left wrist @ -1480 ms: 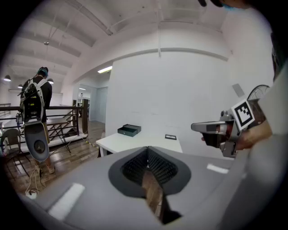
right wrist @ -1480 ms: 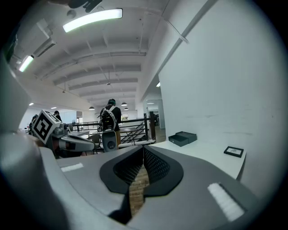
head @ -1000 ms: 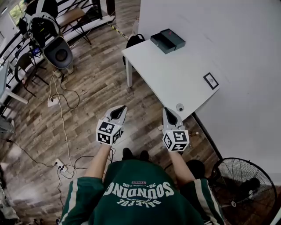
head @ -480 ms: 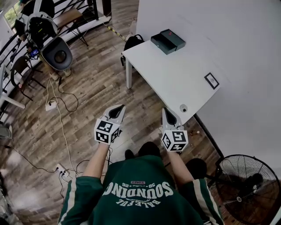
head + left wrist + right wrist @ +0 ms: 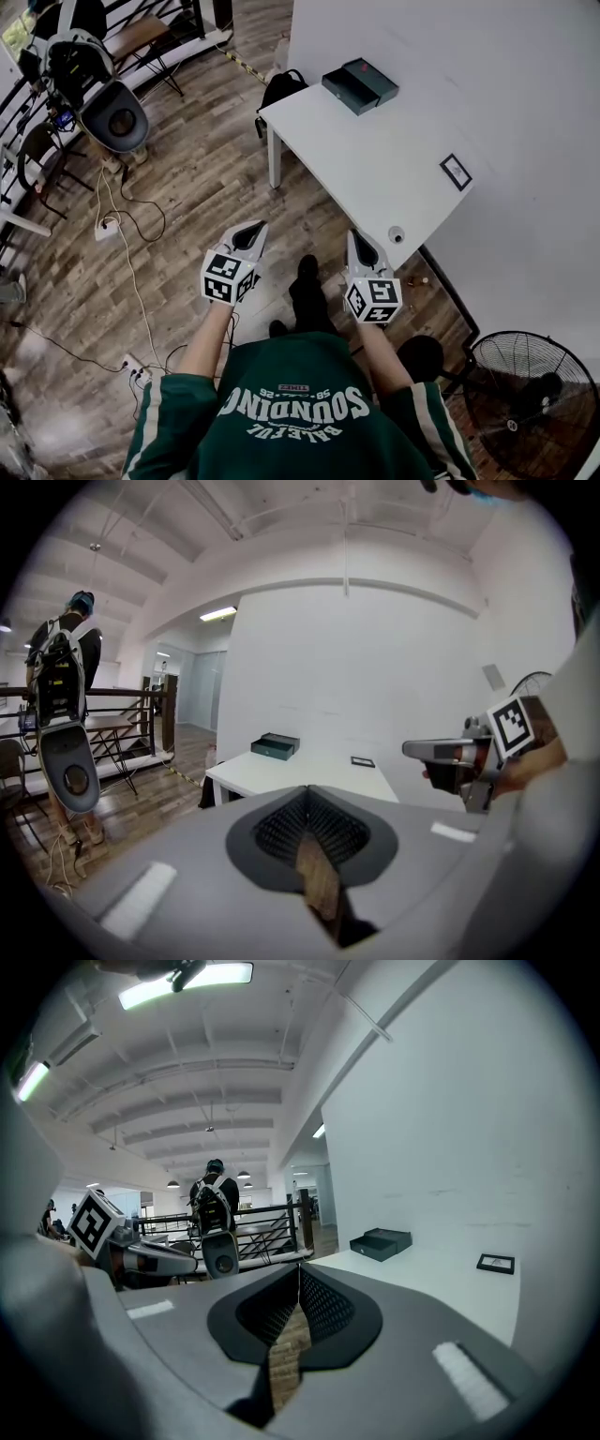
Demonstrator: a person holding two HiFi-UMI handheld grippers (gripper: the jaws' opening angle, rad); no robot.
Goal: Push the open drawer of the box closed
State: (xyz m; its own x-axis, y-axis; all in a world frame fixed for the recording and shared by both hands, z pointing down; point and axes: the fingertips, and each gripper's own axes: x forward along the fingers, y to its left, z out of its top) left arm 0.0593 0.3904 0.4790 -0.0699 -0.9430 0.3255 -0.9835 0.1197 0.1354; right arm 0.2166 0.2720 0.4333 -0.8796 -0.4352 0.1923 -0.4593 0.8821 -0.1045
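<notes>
A dark box (image 5: 359,84) with its drawer pulled out stands at the far end of the white table (image 5: 375,159). It shows small in the left gripper view as the box (image 5: 275,746) and in the right gripper view as the box (image 5: 380,1242). My left gripper (image 5: 251,232) hangs over the wooden floor, short of the table's near corner, jaws shut with nothing between them. My right gripper (image 5: 359,242) is level with it, just before the table's near edge, also shut and empty. Both point toward the table, far from the box.
A small black-framed card (image 5: 456,172) and a small round white object (image 5: 397,234) lie on the table. A black bag (image 5: 281,89) leans by the table's far leg. A floor fan (image 5: 525,394) stands at lower right; cables (image 5: 131,234) and a grey pod-shaped device (image 5: 112,108) at left.
The person has stepped toward the table; a dark-trousered leg now reaches forward between the grippers. Both grippers stay shut and keep their spacing.
</notes>
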